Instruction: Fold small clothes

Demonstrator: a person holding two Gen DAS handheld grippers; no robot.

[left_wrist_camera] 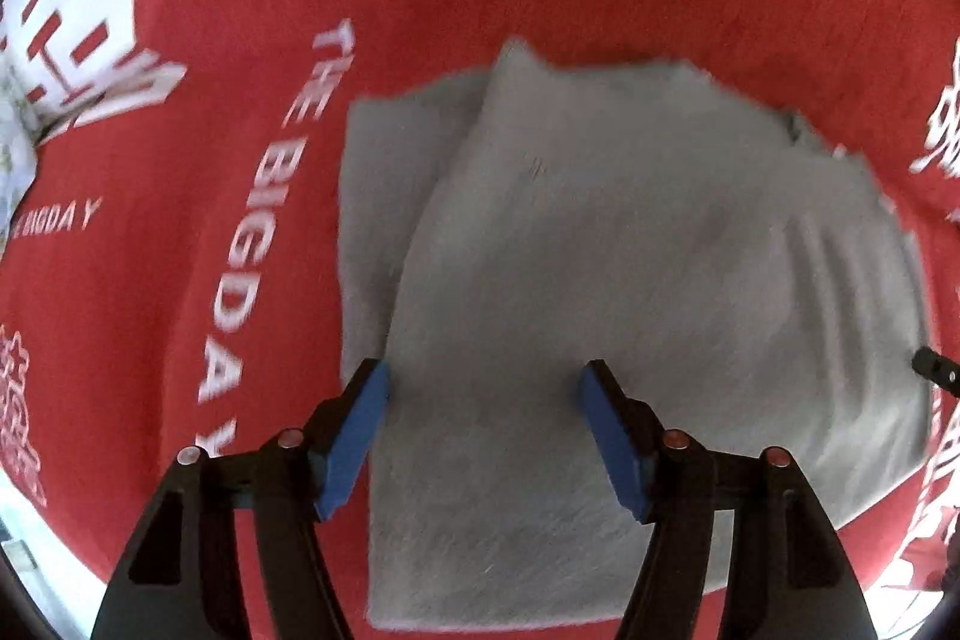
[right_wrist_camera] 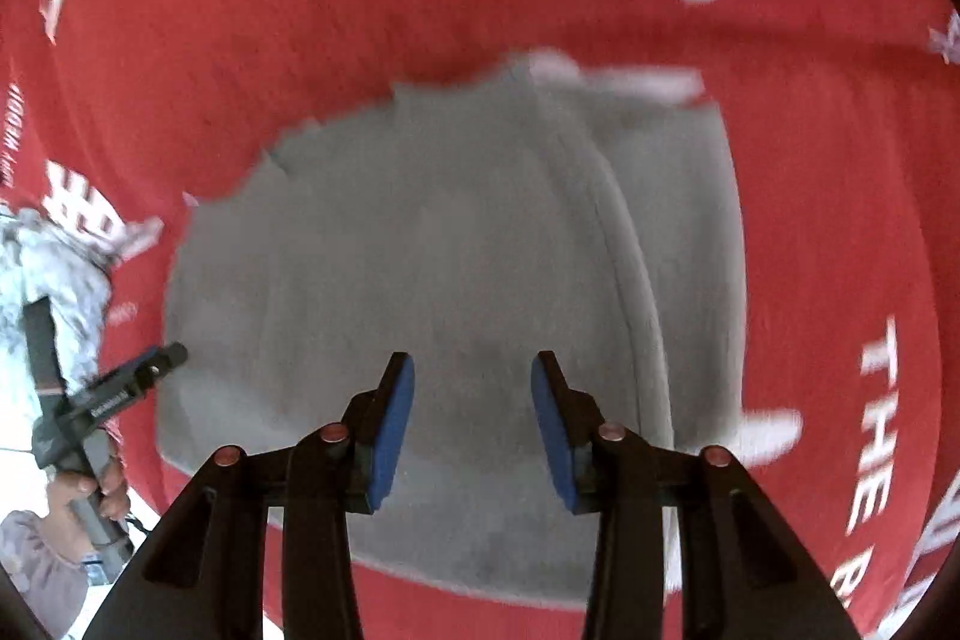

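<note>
A grey garment (left_wrist_camera: 600,250) lies folded on a red cloth with white lettering (left_wrist_camera: 210,70). One folded layer overlaps another along its left side. My left gripper (left_wrist_camera: 483,376) is open and empty, hovering over the garment's near left part. In the right wrist view the same grey garment (right_wrist_camera: 420,250) fills the middle, with a raised seam running down its right side. My right gripper (right_wrist_camera: 473,370) is open and empty above the garment's near edge. The left gripper (right_wrist_camera: 171,358) shows at the left of that view, held in a hand.
The red cloth (right_wrist_camera: 300,10) covers the whole surface around the garment. A pale patterned cloth (right_wrist_camera: 54,268) lies at the left, also seen in the left wrist view (left_wrist_camera: 12,142). The tip of the right gripper (left_wrist_camera: 933,364) pokes in at the right edge.
</note>
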